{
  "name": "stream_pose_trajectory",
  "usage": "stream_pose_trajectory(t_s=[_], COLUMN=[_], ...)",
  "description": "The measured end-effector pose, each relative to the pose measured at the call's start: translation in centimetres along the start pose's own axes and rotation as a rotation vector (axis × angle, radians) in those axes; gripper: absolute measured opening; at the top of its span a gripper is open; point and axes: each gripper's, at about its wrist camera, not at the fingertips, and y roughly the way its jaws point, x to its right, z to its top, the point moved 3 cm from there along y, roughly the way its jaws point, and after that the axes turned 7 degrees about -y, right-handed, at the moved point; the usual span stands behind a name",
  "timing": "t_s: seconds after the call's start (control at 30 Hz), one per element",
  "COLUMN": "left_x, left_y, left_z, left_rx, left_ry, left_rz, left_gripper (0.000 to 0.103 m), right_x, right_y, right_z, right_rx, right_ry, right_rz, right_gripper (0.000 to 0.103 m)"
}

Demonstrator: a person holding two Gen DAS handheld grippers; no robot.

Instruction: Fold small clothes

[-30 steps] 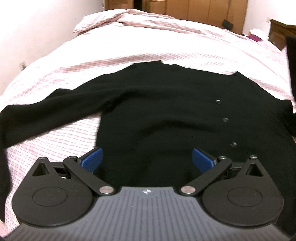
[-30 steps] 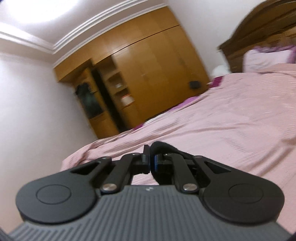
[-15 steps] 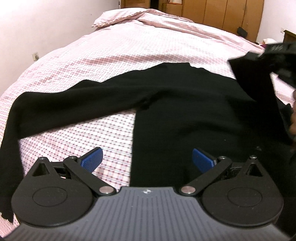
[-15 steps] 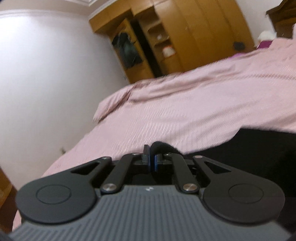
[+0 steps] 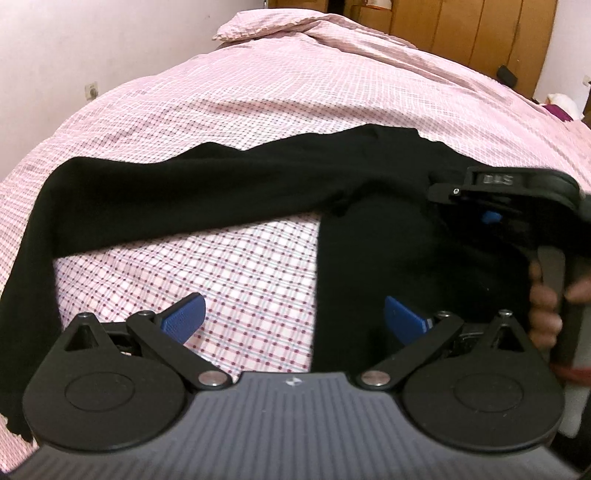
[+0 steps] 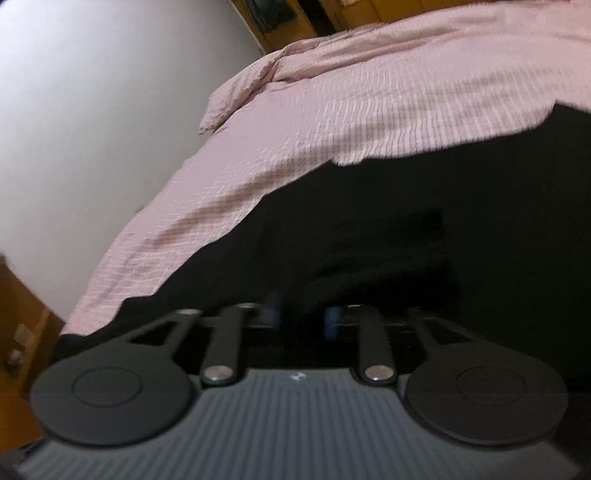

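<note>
Left of my wide-open left gripper (image 5: pixel 291 321), the black cardigan's sleeve (image 5: pixel 177 199) runs crosswise; my right gripper (image 6: pixel 303 319), opening, hovers over its body.

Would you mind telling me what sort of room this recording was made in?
Most likely a bedroom: a wide bed with a pink checked cover, a pillow at its far end, and wooden wardrobe doors behind.

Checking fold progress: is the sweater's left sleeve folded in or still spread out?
Spread out: the sleeve of the black sweater stretches sideways across the checked bedspread, not laid over the body.
</note>
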Motion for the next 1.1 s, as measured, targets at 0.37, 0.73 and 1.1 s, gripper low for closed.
stream_pose_trajectory(t_s=[0.37,0.73,1.1], left_x=[4.3,14.7,19.9], left_y=[-0.2,2.2,9.6], left_z=[2.4,2.8,2.9], left_rx=[0.069,0.113,0.075], left_ry=[0.130,0.379,0.457], left_rz=[-0.026,-0.102,-0.063], left_gripper=[0.103,0.103,0.103], right_x=[2.7,12.4,17.7], right_y=[-9.1,-17.3,-17.8], right_z=[-2.2,-3.6,-5.5], right_rx=[0.068,0.167,0.181], right_ry=[-0.008,0.029,0.101], right_rz=[0.019,-0.360,-0.471], right_gripper=[0.073,0.073,0.072])
